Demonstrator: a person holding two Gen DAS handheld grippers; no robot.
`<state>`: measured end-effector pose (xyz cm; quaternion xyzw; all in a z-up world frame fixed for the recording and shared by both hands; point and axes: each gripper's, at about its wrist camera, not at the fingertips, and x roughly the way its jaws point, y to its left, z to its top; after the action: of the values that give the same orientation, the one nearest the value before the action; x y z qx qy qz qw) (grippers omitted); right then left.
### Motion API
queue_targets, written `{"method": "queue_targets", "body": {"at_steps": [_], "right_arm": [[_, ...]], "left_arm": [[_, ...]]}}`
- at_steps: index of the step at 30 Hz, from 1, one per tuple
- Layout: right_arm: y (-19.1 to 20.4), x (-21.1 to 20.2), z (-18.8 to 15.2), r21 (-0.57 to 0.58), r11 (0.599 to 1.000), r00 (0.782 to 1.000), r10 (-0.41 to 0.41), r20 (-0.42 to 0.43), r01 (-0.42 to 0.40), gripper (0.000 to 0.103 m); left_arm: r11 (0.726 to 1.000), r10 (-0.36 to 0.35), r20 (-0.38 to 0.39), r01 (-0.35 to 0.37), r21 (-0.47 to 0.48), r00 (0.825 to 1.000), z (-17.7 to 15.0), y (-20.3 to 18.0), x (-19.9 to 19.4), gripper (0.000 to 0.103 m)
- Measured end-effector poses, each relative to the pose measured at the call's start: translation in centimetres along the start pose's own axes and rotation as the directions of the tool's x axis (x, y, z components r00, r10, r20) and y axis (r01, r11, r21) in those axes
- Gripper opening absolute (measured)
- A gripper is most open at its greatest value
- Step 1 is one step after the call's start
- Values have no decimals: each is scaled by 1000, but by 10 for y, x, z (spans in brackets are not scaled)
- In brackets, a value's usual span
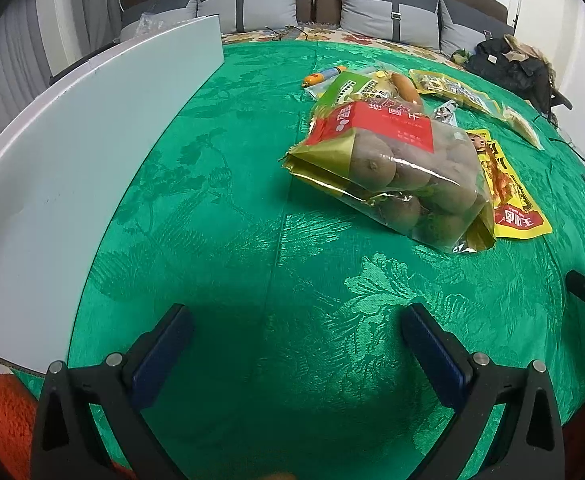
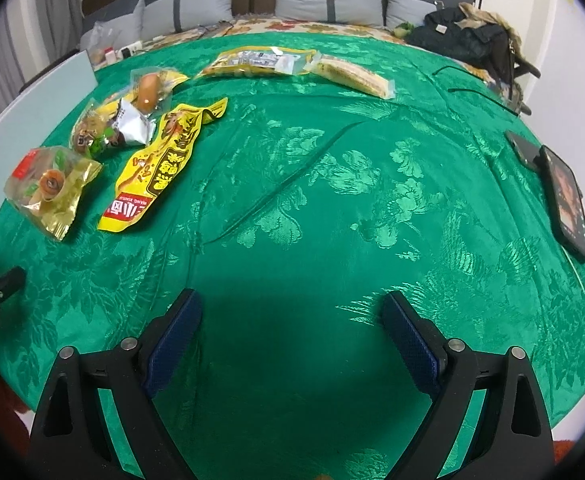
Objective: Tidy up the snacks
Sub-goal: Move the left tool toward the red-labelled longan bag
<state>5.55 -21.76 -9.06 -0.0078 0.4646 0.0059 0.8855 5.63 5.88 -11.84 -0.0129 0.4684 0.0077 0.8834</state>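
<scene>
Snack packets (image 2: 156, 160) on the bedspread (image 2: 332, 200) — board (image 1: 72, 140) left; phone (image 2: 564, 200) right

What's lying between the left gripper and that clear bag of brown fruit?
Nothing: in the left wrist view only bare green cloth stretches from the open left gripper to the fruit bag.

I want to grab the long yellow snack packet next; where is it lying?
The long yellow packet lies on the green cloth, left in the right wrist view, beside the clear bag of brown fruit and just right of it.
</scene>
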Motion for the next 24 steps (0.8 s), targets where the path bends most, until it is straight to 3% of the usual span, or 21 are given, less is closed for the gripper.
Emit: {"method": "queue_targets", "body": {"at_steps": [24], "right_arm": [[2,0,0,7,1000,1000,-3,12,2,95]], "left_arm": [[1000,2,-20,-2,8,1000,3,2,-1,103]]}}
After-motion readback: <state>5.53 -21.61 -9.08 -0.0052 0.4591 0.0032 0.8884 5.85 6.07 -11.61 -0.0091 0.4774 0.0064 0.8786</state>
